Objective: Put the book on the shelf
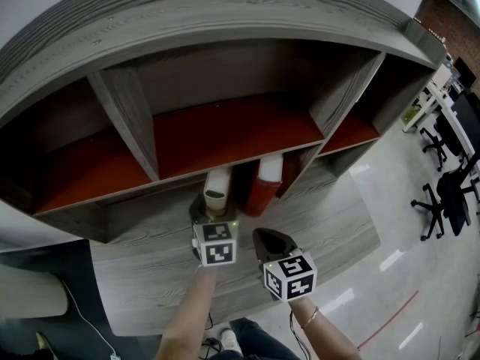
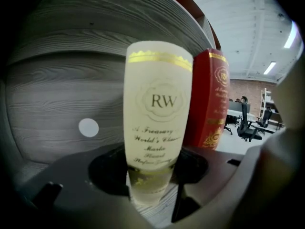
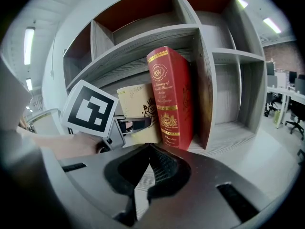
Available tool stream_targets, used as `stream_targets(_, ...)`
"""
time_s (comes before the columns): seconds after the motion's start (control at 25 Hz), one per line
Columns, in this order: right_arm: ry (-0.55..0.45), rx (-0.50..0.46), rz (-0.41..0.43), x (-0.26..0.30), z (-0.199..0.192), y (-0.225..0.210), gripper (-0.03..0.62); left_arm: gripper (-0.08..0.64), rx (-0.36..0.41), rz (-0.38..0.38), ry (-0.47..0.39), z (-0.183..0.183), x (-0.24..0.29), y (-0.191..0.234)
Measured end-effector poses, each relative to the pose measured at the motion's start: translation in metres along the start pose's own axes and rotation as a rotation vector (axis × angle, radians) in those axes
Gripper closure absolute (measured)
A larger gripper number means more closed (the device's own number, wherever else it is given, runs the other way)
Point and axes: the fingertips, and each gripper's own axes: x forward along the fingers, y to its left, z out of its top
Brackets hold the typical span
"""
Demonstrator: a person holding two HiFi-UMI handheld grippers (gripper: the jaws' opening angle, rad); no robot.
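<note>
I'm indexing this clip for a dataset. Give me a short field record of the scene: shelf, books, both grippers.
shelf: grey wooden shelf with red inner panels
cream book: cream book stands upright in a lower compartment, spine outward
red book: red book stands upright just right of the cream one, by a divider
left gripper: left gripper has its jaws closed on the cream book's spine
right gripper: right gripper has its jaws together, empty, in front of the shelf
task state: book in the shelf, not yet released

- The shelf (image 1: 187,21) is showing grey wood grain — matt and finely ridged.
- The cream book (image 2: 157,109) is looking smooth, with gilt print.
- The red book (image 3: 171,99) is shining faintly — gilt-stamped.
</note>
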Motion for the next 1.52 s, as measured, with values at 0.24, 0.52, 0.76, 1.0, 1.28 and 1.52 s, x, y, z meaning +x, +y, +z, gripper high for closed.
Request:
stream_targets(0.24,-0.009,0.004,-0.004,-0.006,-0.001,0.003,0.583,0.298,-0.003,-0.008,0.017,-0.006,-0.015,-0.002)
stream_targets(0.52,-0.028,0.001,-0.001,-0.017,-0.002,0.017,0.583,0.287,-0.017,-0.021,0.034,-0.014,-0.041,-0.003)
stream_targets(0.76,-0.043,0.003,-0.006,-0.031,-0.006,0.028,0.583,0.287,-0.038,-0.021,0.019,-0.015,-0.068,-0.004)
stream_targets(1.0,-0.055,-0.001,-0.011,-0.046,-0.012,0.041,0.583,0.298,-0.043,-0.048,0.000,-0.018,-0.097,-0.010)
stream_targets(1.28,-0.085,-0.008,-0.004,-0.066,-0.012,0.057,0.583,0.492,-0.040,-0.064,-0.043,-0.016,-0.140,-0.012)
stream_targets(1.52,-0.139,-0.011,0.017,-0.084,-0.008,0.075,0.583,0.548,-0.054,-0.118,-0.071,-0.017,-0.179,-0.015)
